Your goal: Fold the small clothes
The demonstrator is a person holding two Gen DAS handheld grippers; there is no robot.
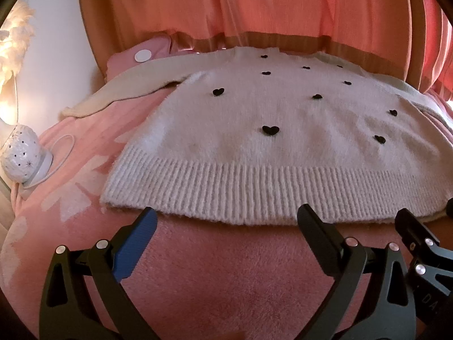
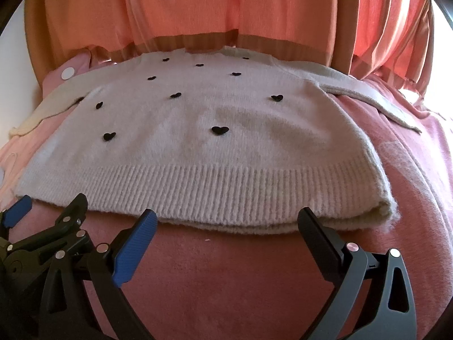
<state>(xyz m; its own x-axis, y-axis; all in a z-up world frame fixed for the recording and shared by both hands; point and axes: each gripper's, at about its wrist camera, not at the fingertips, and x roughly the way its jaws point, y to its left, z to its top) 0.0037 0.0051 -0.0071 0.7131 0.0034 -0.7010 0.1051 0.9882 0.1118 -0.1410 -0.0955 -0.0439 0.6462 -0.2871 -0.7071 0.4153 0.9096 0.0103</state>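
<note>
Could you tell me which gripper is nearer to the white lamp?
Left. The left gripper sits at the sweater's hem with the lamp off to its left; the right gripper is farther right along the hem.

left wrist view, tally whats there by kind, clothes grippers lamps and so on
sweater: 1
grippers: 2, left gripper and right gripper, both open
blanket: 1
lamp: 1
curtain: 1
total: 6
</note>
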